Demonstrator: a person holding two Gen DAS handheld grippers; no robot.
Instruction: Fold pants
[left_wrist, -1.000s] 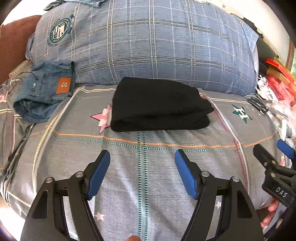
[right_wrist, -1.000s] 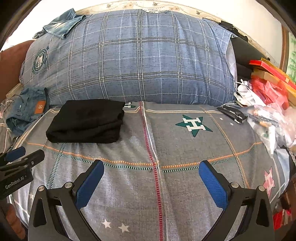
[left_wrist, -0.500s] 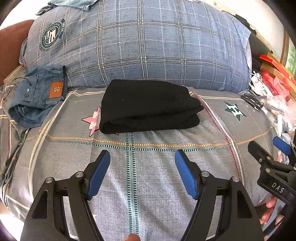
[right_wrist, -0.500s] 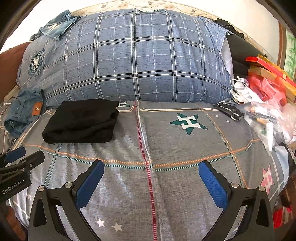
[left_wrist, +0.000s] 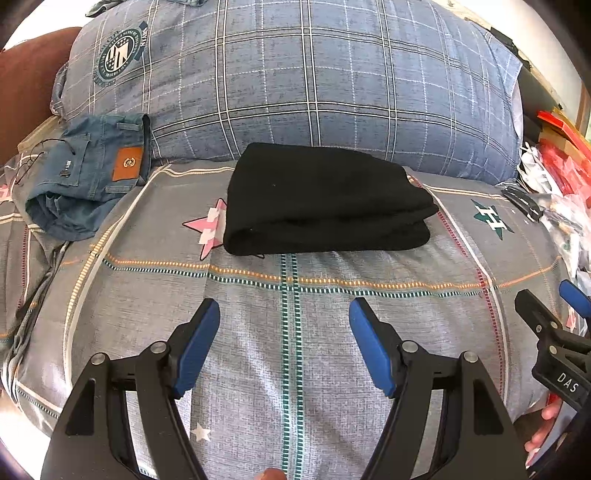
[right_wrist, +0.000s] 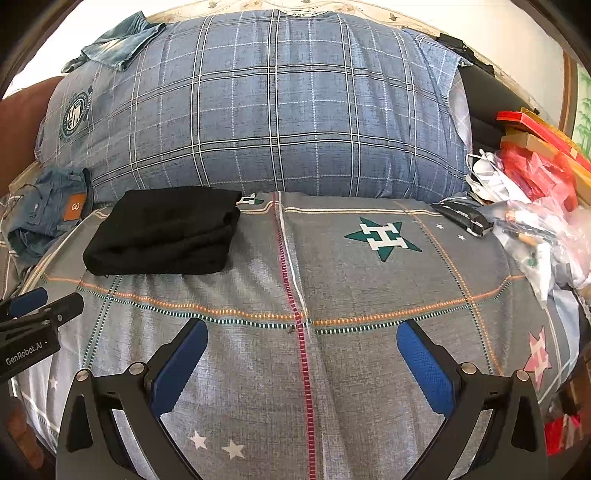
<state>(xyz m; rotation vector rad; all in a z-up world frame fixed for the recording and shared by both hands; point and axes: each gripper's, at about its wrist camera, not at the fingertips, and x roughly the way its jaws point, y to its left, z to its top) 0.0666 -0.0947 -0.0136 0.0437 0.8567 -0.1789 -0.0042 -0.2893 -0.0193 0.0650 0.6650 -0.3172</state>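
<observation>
Black pants (left_wrist: 325, 199) lie folded in a neat stack on the grey bedspread (left_wrist: 288, 332), just in front of the big plaid pillow; they also show at the left of the right wrist view (right_wrist: 162, 232). My left gripper (left_wrist: 284, 314) is open and empty, held above the bedspread short of the black stack. My right gripper (right_wrist: 303, 332) is open wide and empty, over bare bedspread to the right of the stack. Each gripper shows at the edge of the other's view.
A large blue plaid pillow (left_wrist: 295, 85) fills the back. Crumpled blue jeans (left_wrist: 81, 177) lie at the left. A pile of plastic bags and red packets (right_wrist: 535, 206) and a black packet (right_wrist: 461, 218) sit at the right edge.
Both grippers have shifted slightly, so the black stack sits nearer the middle of the left wrist view. Both stay open and empty; the pants have not moved.
</observation>
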